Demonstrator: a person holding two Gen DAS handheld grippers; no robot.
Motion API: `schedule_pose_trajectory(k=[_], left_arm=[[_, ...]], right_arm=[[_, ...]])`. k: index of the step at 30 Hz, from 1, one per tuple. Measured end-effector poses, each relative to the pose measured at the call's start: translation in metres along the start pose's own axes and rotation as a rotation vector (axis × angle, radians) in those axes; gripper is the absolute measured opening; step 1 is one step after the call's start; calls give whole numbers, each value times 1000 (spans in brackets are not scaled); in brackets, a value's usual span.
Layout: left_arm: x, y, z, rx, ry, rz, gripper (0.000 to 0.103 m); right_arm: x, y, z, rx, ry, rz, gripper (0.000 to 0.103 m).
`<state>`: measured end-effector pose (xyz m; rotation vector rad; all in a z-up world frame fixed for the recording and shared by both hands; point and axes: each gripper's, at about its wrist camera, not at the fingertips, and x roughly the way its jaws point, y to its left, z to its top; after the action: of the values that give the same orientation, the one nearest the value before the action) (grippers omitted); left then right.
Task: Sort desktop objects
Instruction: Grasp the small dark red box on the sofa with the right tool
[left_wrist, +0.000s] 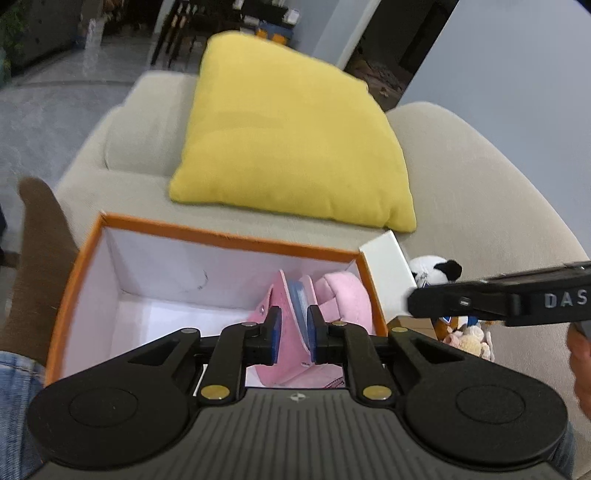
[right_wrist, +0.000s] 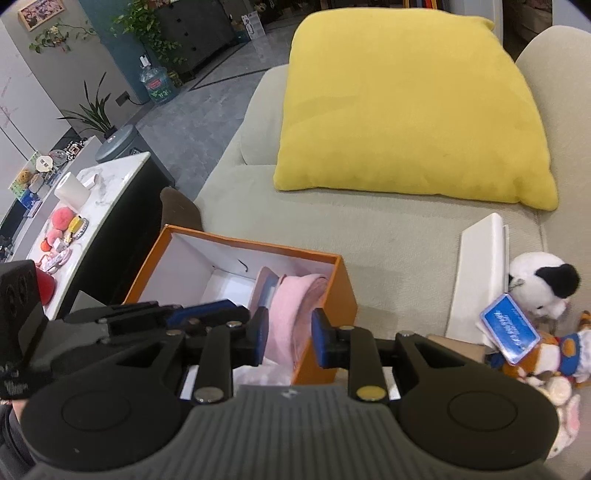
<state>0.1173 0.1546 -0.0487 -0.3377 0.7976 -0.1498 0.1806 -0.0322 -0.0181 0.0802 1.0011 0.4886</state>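
An orange box (left_wrist: 229, 236) with a white inside stands on the beige sofa; it also shows in the right wrist view (right_wrist: 343, 291). In it lie a pink holder with blue cards (left_wrist: 291, 325) and a pink plush item (left_wrist: 351, 295). My left gripper (left_wrist: 293, 334) is over the box, its pads closed on the pink holder. My right gripper (right_wrist: 288, 338) is open above the box's near right edge, jaws either side of the pink plush item (right_wrist: 295, 317), not gripping it. The right gripper's arm (left_wrist: 517, 299) crosses the left wrist view.
A yellow cushion (right_wrist: 406, 110) lies on the sofa (right_wrist: 388, 236) behind the box. A white lid (right_wrist: 476, 280) leans right of the box. A panda plush (right_wrist: 543, 284) and several small plush toys (right_wrist: 546, 358) lie at right. A marble side table (right_wrist: 107, 192) with clutter stands at left.
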Motion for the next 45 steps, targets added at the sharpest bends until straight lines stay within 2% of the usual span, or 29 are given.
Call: schedule_pose_trajectory(k=[4,8,13,18,19,21,24,26,28,32,33,36,45], left_arm=[[-28,-18,-2,53,-37,4,15],[-47,-54,-8,159,-34,-21,16],[-54,-106,-24,276,19,-83,20],[-40,-151,-52,362,138,-94,22],[-36,-156,-57,362,154,-95,25],[-25,-166,-67,343,195,-100,31],[-11,-169,-80,286,251,-88,35],[-2,-169,-87,242,282,-55,45],[8,-169,-93,193,307,-24,52],[24,-168,-106,131,360,43,52],[26,-169,-108,137,363,53,52],[30,-170,-111,141,372,63,52],[36,-173,-113,121,377,89,53]], right_arm=[[-32,-15,-16,-17,-6,-18,27],[-55,-39,-41,-14,35,-91,28],[-52,-73,-78,-17,198,-255,36],[-25,-107,-115,31,380,-329,37],[-20,-113,-121,31,409,-349,38],[-11,-119,-126,29,444,-364,49],[3,-125,-129,34,492,-379,54],[13,-125,-131,24,526,-409,61],[23,-126,-132,24,558,-441,61],[38,-130,-135,35,574,-458,61],[44,-131,-138,37,588,-477,65],[52,-131,-142,14,612,-517,70],[71,-122,-150,-87,655,-588,75]])
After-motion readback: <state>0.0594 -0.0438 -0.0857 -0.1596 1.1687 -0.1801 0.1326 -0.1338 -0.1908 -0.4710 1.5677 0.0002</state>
